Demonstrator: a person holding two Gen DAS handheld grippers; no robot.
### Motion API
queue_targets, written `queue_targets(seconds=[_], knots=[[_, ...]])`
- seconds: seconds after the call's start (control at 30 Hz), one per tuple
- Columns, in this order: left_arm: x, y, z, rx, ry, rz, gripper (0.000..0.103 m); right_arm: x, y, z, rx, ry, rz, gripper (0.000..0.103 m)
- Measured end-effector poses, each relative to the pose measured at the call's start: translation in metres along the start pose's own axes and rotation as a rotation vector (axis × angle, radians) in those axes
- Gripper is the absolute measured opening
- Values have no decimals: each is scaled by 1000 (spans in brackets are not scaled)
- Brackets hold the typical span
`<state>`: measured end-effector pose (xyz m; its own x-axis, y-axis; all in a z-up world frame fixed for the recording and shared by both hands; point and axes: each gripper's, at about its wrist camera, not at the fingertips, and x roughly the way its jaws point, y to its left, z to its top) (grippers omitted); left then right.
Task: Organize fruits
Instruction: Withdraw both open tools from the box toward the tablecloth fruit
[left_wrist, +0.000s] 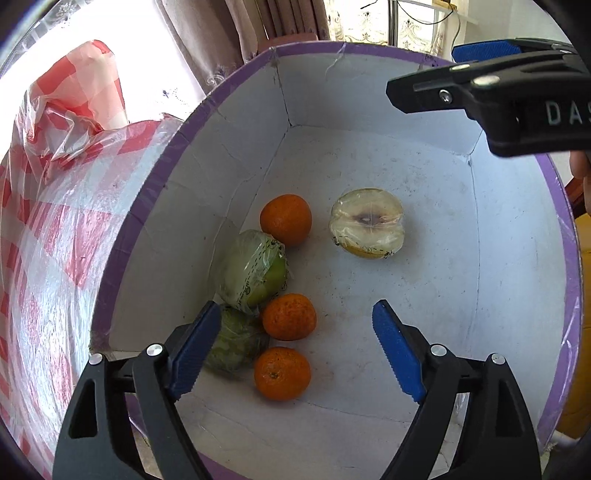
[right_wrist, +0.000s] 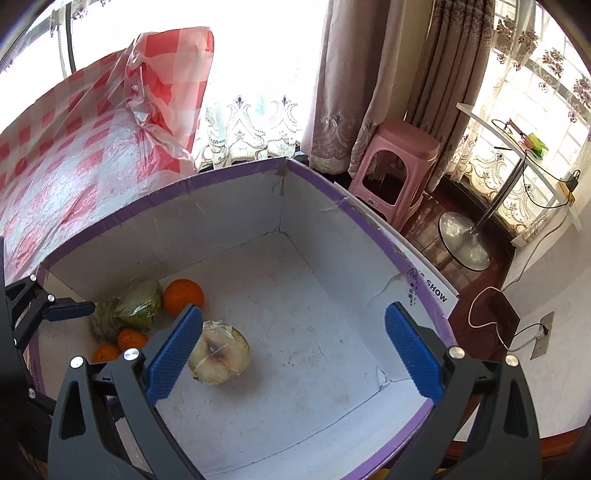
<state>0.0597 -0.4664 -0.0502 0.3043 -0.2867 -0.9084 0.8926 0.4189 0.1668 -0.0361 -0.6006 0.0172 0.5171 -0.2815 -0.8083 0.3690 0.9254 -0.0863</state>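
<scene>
A purple-rimmed cardboard box (left_wrist: 147, 192) with a white inside holds the fruit. In it lie three oranges (left_wrist: 285, 219), (left_wrist: 289, 316), (left_wrist: 282, 373), a wrapped green fruit (left_wrist: 255, 269), a wrapped leafy green item (left_wrist: 234, 343) and a wrapped halved pale fruit (left_wrist: 367, 227). My left gripper (left_wrist: 295, 350) is open and empty above the box's near side, over the oranges. My right gripper (right_wrist: 295, 354) is open and empty above the box (right_wrist: 369, 221), with the halved fruit (right_wrist: 221, 354) beside its left finger. The right gripper also shows at the top right of the left wrist view (left_wrist: 491, 96).
A red-and-white checked plastic cloth (left_wrist: 55, 206) covers the surface left of the box. Beyond the box are curtains (right_wrist: 369, 74), a pink plastic stool (right_wrist: 395, 166), a stand with a round metal base (right_wrist: 465, 240) and cables on the floor.
</scene>
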Motion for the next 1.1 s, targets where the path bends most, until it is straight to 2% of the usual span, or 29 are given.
queue_targets(seconds=[0.17, 0.33, 0.5, 0.63, 0.8, 0.87, 1.0, 1.1], knots=[[-31, 7, -6, -16, -112, 13, 88, -18, -23, 5, 152, -86, -9, 99], [-65, 12, -14, -30, -230, 77, 88, -46, -37, 8, 256, -211, -22, 101], [-101, 39, -33, -164, -340, 152, 88, -69, -28, 15, 272, -296, 21, 101], [-122, 63, -42, -266, -359, 204, 88, -79, 3, 20, 212, -320, 67, 101], [-151, 78, -65, -321, -384, 338, 88, -87, 58, 29, 115, -344, 109, 101], [-162, 89, -75, -361, -395, 340, 89, -92, 82, 32, 80, -358, 101, 101], [-184, 109, -98, -409, -425, 436, 89, -101, 122, 40, 42, -381, 69, 101], [-199, 131, -120, -474, -453, 438, 89, -102, 151, 44, 13, -377, 19, 101]])
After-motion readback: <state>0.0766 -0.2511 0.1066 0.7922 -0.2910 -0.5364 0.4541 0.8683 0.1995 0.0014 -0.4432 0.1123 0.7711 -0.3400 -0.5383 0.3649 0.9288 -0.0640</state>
